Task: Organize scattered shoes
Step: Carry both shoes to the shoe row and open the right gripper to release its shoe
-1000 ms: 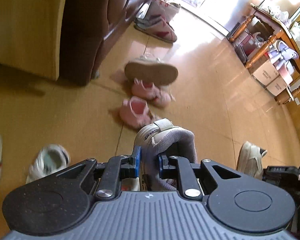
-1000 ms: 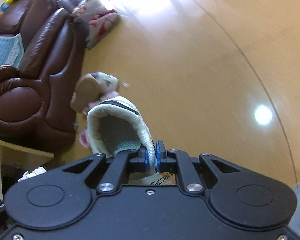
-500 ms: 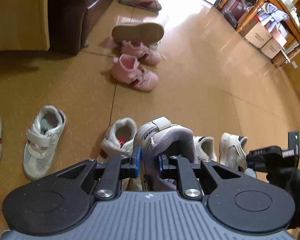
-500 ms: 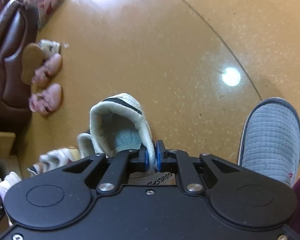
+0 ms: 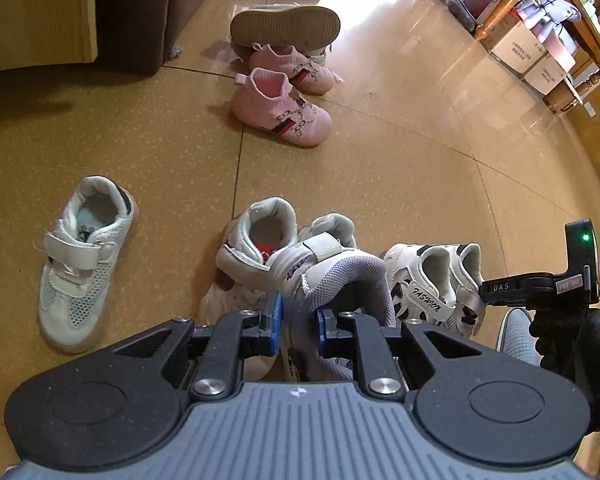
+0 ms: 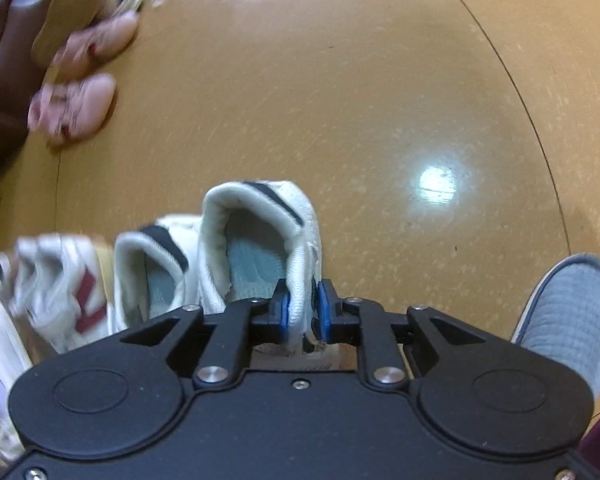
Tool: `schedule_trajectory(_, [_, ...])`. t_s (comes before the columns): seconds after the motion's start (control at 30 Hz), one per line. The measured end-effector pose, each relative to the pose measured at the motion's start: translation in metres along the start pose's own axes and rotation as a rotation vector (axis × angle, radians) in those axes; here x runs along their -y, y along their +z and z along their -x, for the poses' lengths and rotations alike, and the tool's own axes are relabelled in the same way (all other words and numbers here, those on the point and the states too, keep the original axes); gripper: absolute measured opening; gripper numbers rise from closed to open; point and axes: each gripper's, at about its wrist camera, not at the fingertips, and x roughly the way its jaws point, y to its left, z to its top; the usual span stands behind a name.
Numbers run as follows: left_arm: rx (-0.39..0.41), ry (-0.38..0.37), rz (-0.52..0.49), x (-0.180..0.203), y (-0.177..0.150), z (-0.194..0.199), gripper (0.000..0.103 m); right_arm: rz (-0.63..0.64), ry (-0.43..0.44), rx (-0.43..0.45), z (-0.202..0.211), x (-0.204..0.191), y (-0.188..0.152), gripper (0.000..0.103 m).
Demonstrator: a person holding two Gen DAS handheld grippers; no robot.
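Nearest, my left claw (image 5: 296,316) clamps its blue pads on the grey-lined collar of a white strap sneaker (image 5: 332,276), which rises straight ahead of the fingers. My right claw (image 6: 303,312) has just been opening; the mesh side wall of a cream sneaker (image 6: 260,240) stands between its pads, the right pad (image 6: 323,312) now clear of it, with a teal insole showing inside. Just left of it sits its black-trimmed mate (image 6: 152,268). Farther off on the tan floor (image 5: 400,168), two pink sock shoes (image 5: 284,108) lie together.
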Motion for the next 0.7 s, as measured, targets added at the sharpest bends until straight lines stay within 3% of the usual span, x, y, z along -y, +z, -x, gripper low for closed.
schedule_trajectory(0.07, [0.022,0.012,0.004,-0.007,0.001,0.012,0.016,-0.038,0.004,0.013,0.005,0.003,0.002,0.031])
schedule_trajectory(0.1, [0.030,0.021,0.002,-0.009,0.002,0.016,0.016,-0.067,0.003,0.026,0.010,0.006,0.003,0.053])
schedule_trajectory(0.13, [0.038,0.029,0.000,-0.012,0.003,0.021,0.016,-0.095,-0.001,0.039,0.015,0.008,0.005,0.069])
schedule_trajectory(0.3, [0.099,0.090,0.003,-0.036,0.013,0.061,0.017,-0.106,0.023,0.084,0.056,0.001,0.015,0.070])
schedule_trajectory(0.47, [0.114,0.128,-0.022,-0.056,0.022,0.093,0.016,-0.138,0.181,0.172,0.126,-0.010,0.047,0.073])
schedule_trajectory(0.57, [0.095,0.152,-0.036,-0.065,0.019,0.101,0.016,-0.126,0.229,0.221,0.166,-0.016,0.064,0.076])
schedule_trajectory(0.7, [0.009,0.153,-0.075,-0.066,0.002,0.084,0.016,-0.094,0.268,0.230,0.205,-0.022,0.074,0.077])
